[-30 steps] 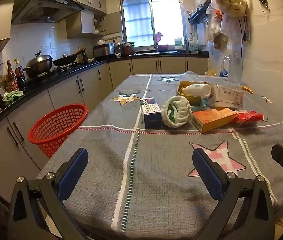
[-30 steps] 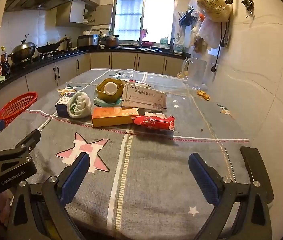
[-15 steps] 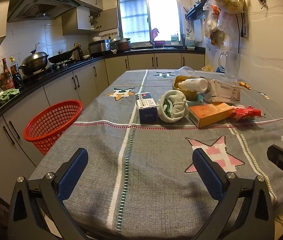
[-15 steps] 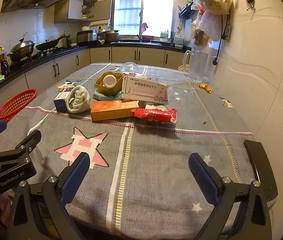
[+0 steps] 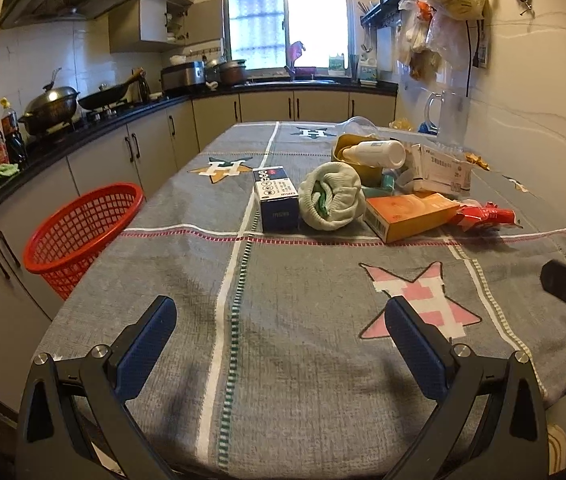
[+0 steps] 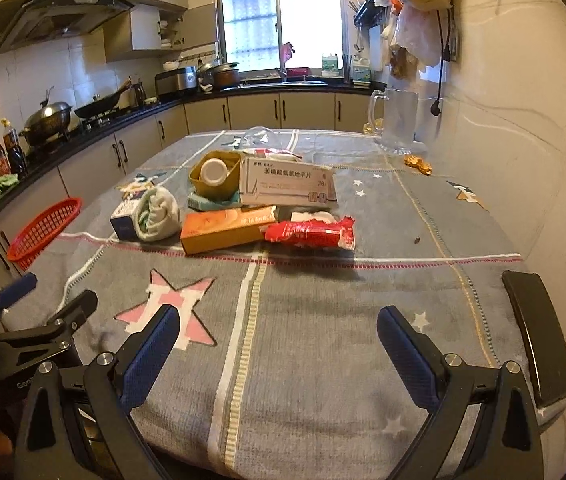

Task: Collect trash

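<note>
Both the left tongs [image 5: 281, 334] and right tongs [image 6: 279, 338] edge closer over the grey star-patterned worktop [image 5: 303, 344], still spread wide and empty, toward the untouched trash heap around the orange cardboard box [image 6: 225, 229], red mesh basket [image 5: 83, 224] waiting at the left edge.
</note>
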The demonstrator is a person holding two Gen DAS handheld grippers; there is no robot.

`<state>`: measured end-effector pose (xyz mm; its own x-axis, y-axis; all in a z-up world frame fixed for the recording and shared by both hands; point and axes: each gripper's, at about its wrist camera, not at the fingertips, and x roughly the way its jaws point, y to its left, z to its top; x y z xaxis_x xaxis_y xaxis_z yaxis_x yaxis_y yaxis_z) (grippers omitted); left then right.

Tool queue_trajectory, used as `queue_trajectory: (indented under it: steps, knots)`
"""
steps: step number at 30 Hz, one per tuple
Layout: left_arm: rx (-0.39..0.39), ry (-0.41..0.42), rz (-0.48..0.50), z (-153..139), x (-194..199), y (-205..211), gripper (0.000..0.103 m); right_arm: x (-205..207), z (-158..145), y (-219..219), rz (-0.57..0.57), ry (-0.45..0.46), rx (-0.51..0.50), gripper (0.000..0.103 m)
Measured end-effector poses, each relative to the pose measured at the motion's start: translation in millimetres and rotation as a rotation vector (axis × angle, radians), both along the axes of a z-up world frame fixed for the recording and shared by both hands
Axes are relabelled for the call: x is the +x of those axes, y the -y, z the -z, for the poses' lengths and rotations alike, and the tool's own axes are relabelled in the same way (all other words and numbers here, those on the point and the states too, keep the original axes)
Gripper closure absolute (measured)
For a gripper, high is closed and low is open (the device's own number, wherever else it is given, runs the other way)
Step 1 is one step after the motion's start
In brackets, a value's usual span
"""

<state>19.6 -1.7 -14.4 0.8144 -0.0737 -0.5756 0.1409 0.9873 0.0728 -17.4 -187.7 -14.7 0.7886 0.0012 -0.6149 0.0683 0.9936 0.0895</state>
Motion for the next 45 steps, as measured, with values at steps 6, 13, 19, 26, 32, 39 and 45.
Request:
queue_trajectory:
  steps: [6,13,19,26,32,39,45]
  knots:
    - [-0.069,-0.037,0.011,-9,20,-6,0.000,16,-5,8,-0.038,-0.015,0.068,0.002]
    - [-0.184,-0.110,0.033,-31,64,-29,0.000,50,-10,48,-0.029,-0.072,0.260,0.003]
    - [-0.255,-0.251,0.012,-30,114,-42,0.000,78,0,78,0.026,-0.151,0.401,0.009]
    - [-0.307,-0.359,-0.037,-18,159,-46,0.011,98,12,88,0.057,-0.207,0.465,0.013]
    - [-0.287,-0.373,-0.046,-18,179,-37,0.018,112,21,97,0.073,-0.232,0.536,0.014]
    - [-0.254,-0.401,-0.056,-11,199,-30,0.040,127,33,104,0.092,-0.266,0.615,0.018]
    - [-0.225,-0.401,-0.052,-9,207,-24,0.045,137,38,100,0.100,-0.293,0.633,0.027]
